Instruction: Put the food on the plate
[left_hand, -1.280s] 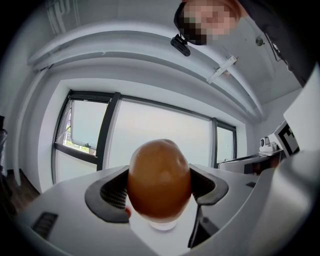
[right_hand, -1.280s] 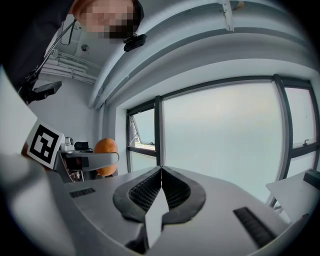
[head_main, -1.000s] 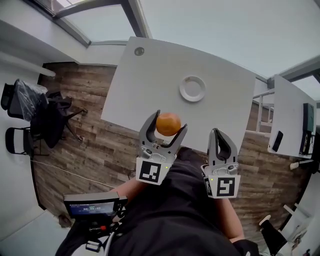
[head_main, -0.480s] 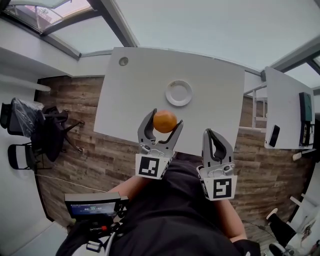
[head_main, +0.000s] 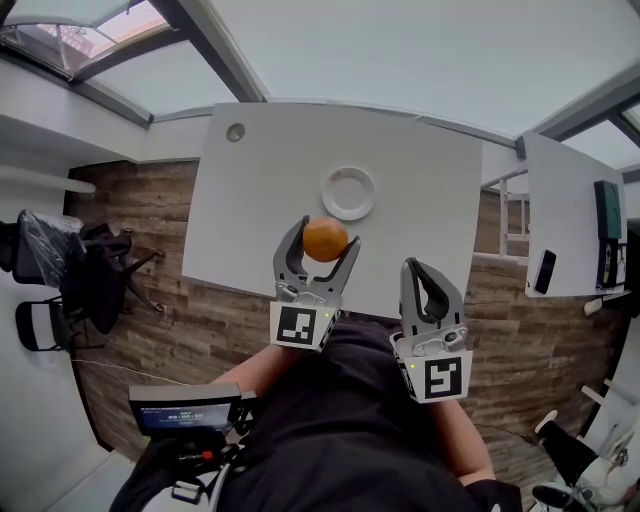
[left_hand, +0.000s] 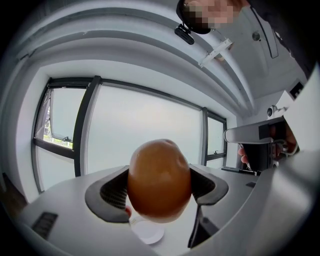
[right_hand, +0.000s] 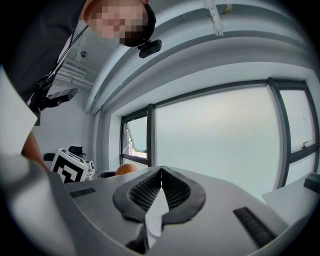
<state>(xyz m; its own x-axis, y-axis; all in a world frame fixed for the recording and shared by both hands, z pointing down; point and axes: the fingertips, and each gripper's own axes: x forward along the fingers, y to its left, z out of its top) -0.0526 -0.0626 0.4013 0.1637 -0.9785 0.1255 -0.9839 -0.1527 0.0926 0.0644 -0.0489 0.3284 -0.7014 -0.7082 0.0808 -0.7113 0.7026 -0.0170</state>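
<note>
An orange round food item (head_main: 324, 239) (left_hand: 159, 180) is clamped between the jaws of my left gripper (head_main: 322, 240) (left_hand: 159, 187), held in the air over the near part of the white table (head_main: 260, 170). A small white plate (head_main: 349, 193) (left_hand: 148, 233) lies on the table just beyond the orange, a little to its right. My right gripper (head_main: 421, 270) (right_hand: 161, 172) hangs at the table's near edge, right of the left one, jaws pressed together with nothing between them. In the right gripper view the orange (right_hand: 126, 169) shows at the left.
A round cable port (head_main: 235, 132) sits in the table's far left corner. A second white desk (head_main: 560, 215) with a monitor and a dark phone stands to the right. Office chairs (head_main: 60, 270) stand on the wood floor at the left.
Both grippers have shifted slightly forward over the table, the orange carried closer to the plate. The left gripper's hold on it is unchanged and the right stays shut.
</note>
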